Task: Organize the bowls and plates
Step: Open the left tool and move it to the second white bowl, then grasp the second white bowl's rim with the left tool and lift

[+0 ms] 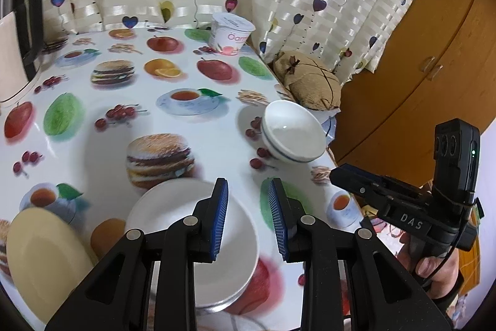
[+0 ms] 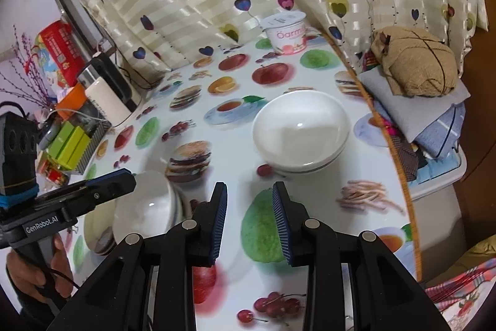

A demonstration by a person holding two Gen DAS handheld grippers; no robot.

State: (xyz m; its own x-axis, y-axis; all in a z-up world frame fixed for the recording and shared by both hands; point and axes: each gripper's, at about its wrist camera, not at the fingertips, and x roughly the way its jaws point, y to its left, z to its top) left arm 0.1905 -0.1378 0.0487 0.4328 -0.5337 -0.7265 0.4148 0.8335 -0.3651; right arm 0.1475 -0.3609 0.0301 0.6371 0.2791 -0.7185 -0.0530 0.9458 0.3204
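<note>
A white bowl with a blue stripe (image 1: 290, 132) stands near the table's right edge; it shows ahead of my right gripper (image 2: 249, 219) in the right wrist view (image 2: 300, 132). My left gripper (image 1: 248, 219) is open and empty, its left finger over a white bowl (image 1: 217, 241) near the front edge. A cream plate (image 1: 43, 259) lies to its left. In the right wrist view the white bowl (image 2: 145, 213) sits on the cream plate's edge (image 2: 93, 228) below the left gripper. My right gripper is open and empty above the tablecloth.
A yogurt tub (image 1: 231, 33) stands at the far end by the curtain. A brown cloth bundle (image 2: 415, 61) lies on folded fabric beyond the right edge. A kettle, paper roll (image 2: 107, 101) and boxes crowd the left side. A wooden cabinet (image 1: 427, 61) is at the right.
</note>
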